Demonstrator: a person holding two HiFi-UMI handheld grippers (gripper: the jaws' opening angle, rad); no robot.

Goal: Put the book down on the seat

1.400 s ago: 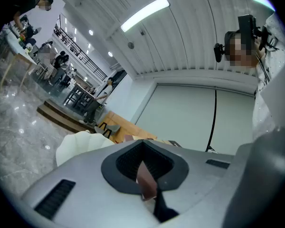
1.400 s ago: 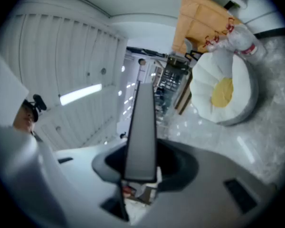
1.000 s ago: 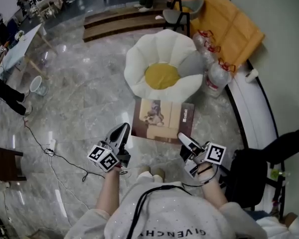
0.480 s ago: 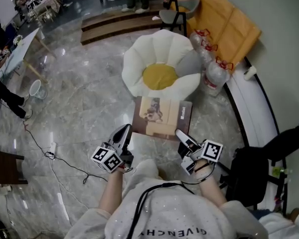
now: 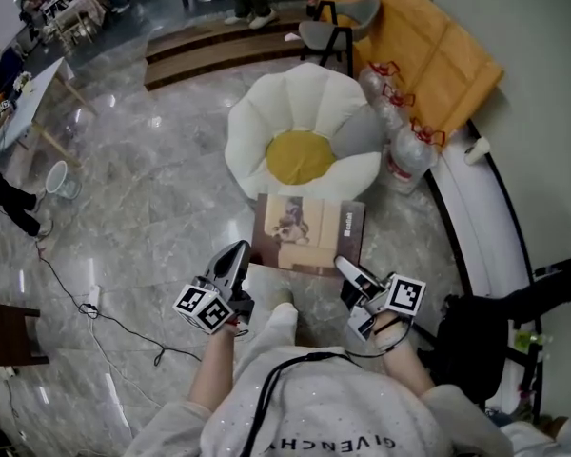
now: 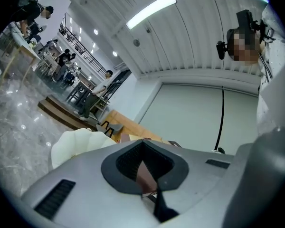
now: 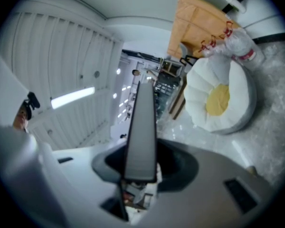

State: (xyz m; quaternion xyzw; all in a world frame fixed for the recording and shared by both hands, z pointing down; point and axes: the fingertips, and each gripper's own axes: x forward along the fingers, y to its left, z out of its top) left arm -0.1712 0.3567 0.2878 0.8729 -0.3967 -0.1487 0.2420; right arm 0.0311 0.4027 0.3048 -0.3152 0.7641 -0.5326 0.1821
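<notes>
A flat brown book (image 5: 307, 233) with a pictured cover hangs level above the marble floor, its far edge close to the seat. The seat (image 5: 300, 112) is a white flower-shaped cushion with a yellow centre (image 5: 298, 156). My left gripper (image 5: 240, 248) is shut on the book's near left corner, and my right gripper (image 5: 344, 265) on its near right corner. In the left gripper view the book's thin edge (image 6: 143, 171) runs between the jaws. The right gripper view has the book's edge (image 7: 141, 127) standing up between the jaws, with the seat (image 7: 223, 99) beyond at the right.
Clear bags of bottles (image 5: 400, 131) lean against the seat's right side, beside an orange panel (image 5: 428, 46). A grey chair (image 5: 338, 27) and wooden steps (image 5: 219, 46) lie behind the seat. A curved white bench (image 5: 481, 227) and a black bag (image 5: 476, 341) are at the right. A cable (image 5: 86, 293) trails at the left.
The view has shifted a little forward and the seat sits slightly lower and further left in it. Both grippers keep the same hold on the book.
</notes>
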